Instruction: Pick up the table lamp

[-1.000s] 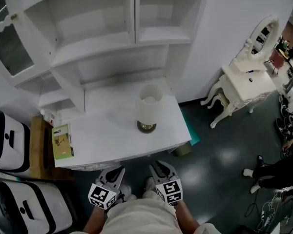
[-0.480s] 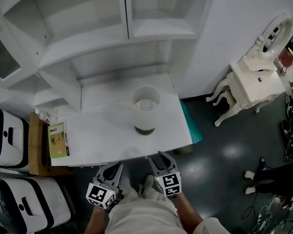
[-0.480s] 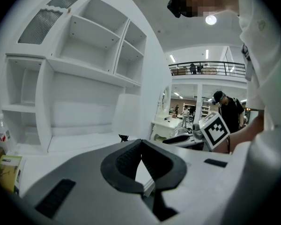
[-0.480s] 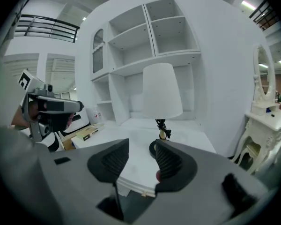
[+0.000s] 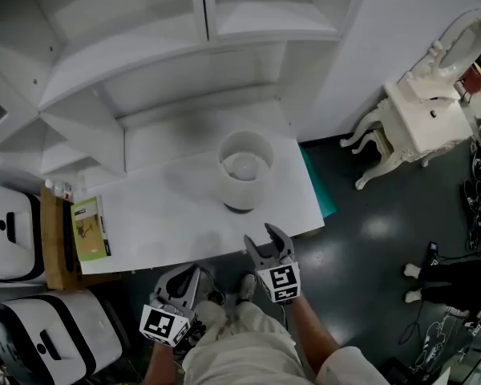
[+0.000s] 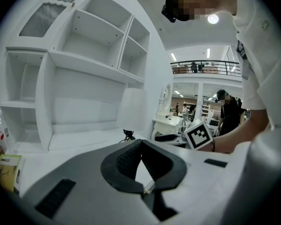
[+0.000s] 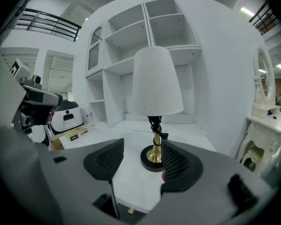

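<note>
Approach stage: the lamp (image 5: 244, 171) stands upright on the white desk (image 5: 160, 223), just ahead of the right gripper (image 5: 266, 235), whose empty jaws have just been opening, while the left gripper (image 5: 182, 282) is pressed shut; next, advance to clasp the stem (image 7: 155, 144).

Head view: steeply down from above the left gripper (image 5: 188, 271), right gripper (image 5: 260, 235) and white desk (image 5: 168, 215). Right gripper view: low, along its jaws, table lamp (image 7: 157, 83) close ahead. Left gripper view: low, shelves (image 6: 84, 55) beyond its jaws. All share the desk
</note>
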{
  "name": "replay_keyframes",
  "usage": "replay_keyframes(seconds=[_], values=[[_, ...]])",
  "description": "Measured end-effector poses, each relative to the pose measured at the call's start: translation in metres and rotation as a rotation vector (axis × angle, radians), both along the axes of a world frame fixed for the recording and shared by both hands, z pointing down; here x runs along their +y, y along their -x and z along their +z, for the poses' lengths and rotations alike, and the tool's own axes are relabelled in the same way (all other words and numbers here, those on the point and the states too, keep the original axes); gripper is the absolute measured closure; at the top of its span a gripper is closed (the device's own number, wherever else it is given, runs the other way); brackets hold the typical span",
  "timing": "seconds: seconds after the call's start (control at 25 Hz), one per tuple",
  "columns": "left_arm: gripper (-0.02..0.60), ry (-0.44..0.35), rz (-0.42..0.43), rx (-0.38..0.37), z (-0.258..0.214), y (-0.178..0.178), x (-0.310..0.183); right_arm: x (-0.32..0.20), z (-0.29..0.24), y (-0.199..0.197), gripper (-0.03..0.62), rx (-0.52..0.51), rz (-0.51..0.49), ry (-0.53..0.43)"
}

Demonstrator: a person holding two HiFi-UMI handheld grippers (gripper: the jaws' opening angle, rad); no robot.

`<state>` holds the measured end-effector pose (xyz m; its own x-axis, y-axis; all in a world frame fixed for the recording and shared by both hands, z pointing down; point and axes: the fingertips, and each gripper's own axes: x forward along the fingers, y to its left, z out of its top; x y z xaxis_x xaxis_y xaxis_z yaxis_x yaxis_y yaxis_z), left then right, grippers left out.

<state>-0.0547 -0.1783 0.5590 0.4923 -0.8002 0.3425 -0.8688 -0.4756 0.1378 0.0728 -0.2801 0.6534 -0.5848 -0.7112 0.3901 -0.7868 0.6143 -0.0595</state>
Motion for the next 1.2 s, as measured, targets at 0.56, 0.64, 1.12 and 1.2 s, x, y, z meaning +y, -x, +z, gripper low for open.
replay_keyframes(seconds=[0.56,0.64,1.12,1.2], values=[[0.572,0.052,0.050,-0.009,0.019,0.041,-0.008,-0.061,0.042,0.034,0.273,-0.025,0.075,-0.049],[0.572,0.058,0.061,-0.006,0.023,0.043,-0.010,-0.070,0.047,0.033,0.269,-0.028,0.097,-0.060],[0.572,0.071,0.152,-0.007,0.039,0.038,-0.016,-0.127,0.058,0.048,0.263,-0.027,0.147,-0.137],[0.572,0.072,0.156,-0.002,0.040,0.038,-0.016,-0.136,0.057,0.052,0.263,-0.026,0.152,-0.150]])
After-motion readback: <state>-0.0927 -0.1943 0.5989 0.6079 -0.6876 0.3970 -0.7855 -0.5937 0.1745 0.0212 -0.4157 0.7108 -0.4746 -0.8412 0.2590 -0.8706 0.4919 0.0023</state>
